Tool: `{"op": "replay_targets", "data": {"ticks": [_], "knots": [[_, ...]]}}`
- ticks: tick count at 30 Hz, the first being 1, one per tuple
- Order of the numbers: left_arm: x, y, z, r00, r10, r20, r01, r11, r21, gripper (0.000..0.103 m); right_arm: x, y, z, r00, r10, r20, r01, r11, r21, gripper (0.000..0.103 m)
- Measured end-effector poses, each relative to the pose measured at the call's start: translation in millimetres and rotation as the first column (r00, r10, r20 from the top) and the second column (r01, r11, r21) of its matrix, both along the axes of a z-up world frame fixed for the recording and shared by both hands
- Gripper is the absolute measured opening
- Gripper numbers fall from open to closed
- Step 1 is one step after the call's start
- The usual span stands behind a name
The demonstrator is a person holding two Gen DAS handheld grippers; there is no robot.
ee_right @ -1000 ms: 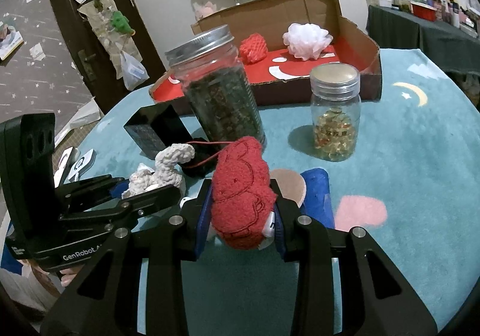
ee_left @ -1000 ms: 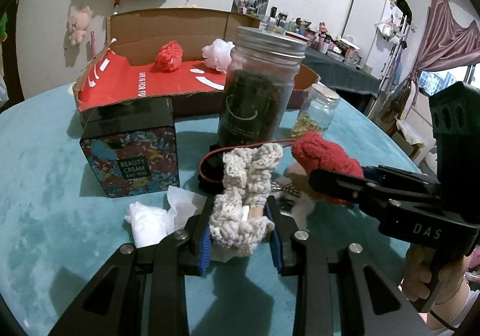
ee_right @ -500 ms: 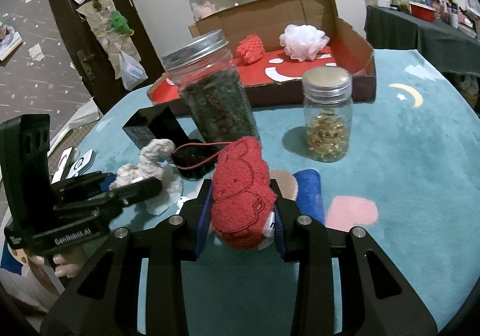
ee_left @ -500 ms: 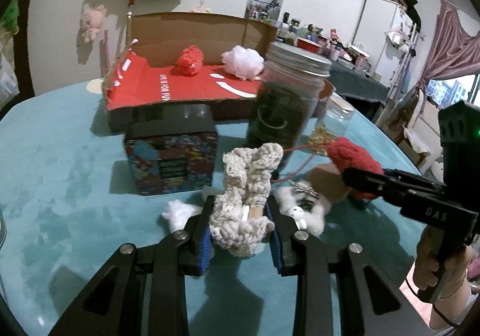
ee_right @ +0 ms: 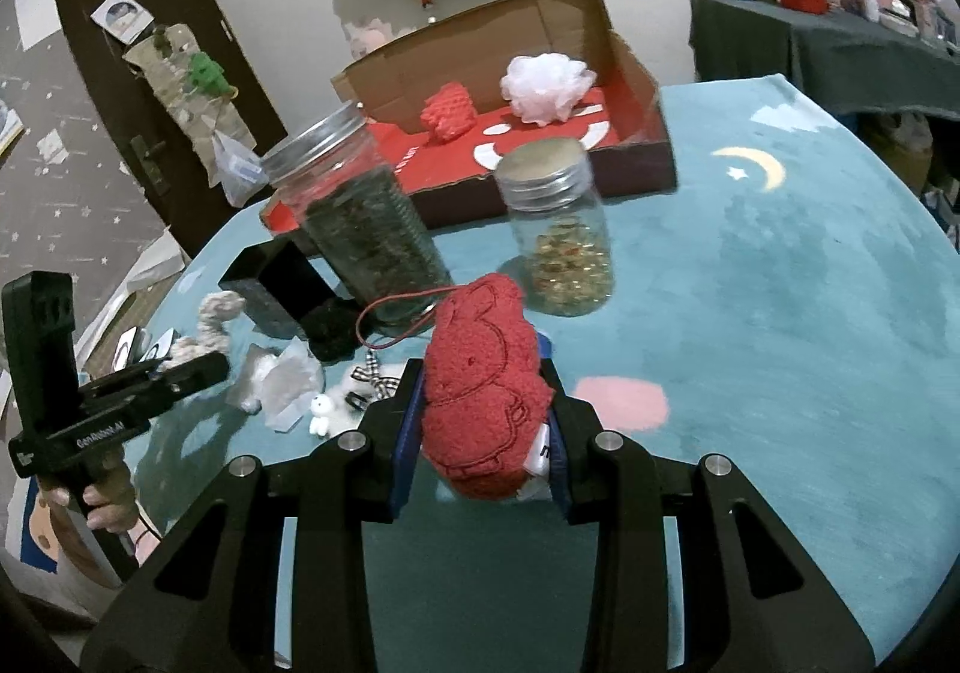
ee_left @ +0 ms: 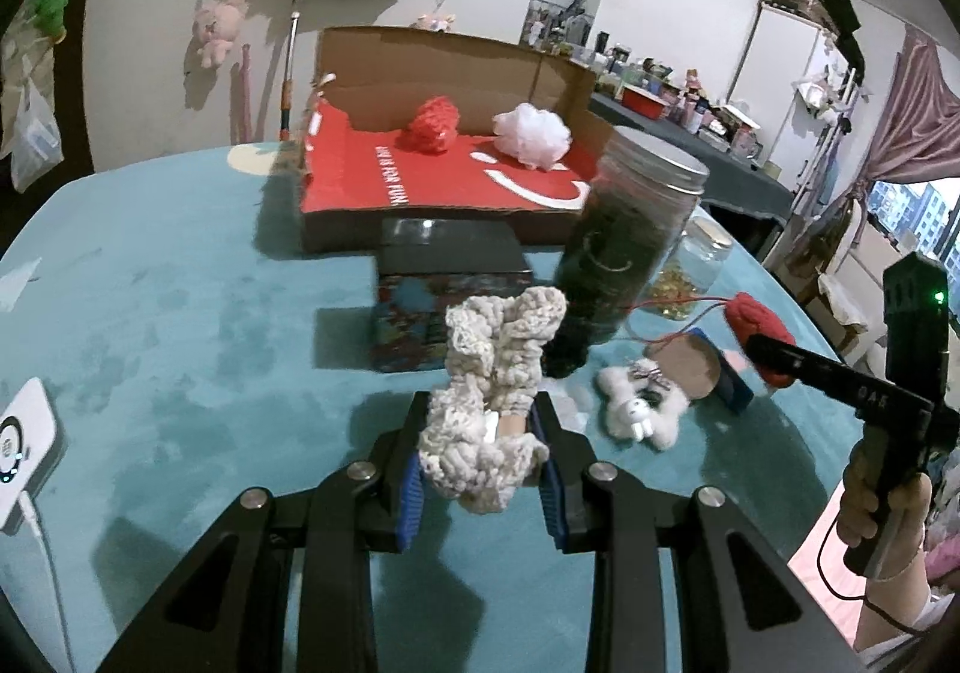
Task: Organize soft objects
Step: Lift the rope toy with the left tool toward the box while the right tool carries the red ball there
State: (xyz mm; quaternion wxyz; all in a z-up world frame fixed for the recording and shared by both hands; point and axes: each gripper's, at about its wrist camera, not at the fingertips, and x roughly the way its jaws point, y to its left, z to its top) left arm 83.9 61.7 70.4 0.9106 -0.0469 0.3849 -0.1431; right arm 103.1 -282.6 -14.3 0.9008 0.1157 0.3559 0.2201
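Standing between the near worktop edge and the open red-lined cardboard box (ee_right: 630,90) at the far edge: tall metal-lidded glass jar of dark leaves (ee_right: 366,229), small glass jar of golden capsules (ee_right: 561,241), black patterned carton (ee_left: 447,307). Bare teal worktop (ee_right: 780,283) toward the right edge, and toward the left edge too.

Tall dark-filled jar (ee_right: 366,229), small capsule jar (ee_right: 561,241), patterned black box (ee_left: 447,301)
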Motion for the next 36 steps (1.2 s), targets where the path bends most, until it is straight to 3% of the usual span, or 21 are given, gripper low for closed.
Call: {"op": "replay_targets", "data": {"ticks": [18,26,36], "knots": [[30,64,-6,0.986,0.132,-0.098,-0.13,0.991,0.033,0.033,10,-41,1,0.995,-0.08,-0.067,0.082,0.997,0.017,0.033],[64,68,-10,0.991,0.076,-0.113,-0.066,0.994,0.087,0.033,32,-57,2,0.99,-0.095,-0.106,0.096,0.995,0.008,0.033],[102,63,-8,0.993,-0.038,-0.115,0.057,0.984,0.167,0.033,70,-65,10,0.991,-0.08,-0.104,0.058,0.978,-0.202,0.033]]}}
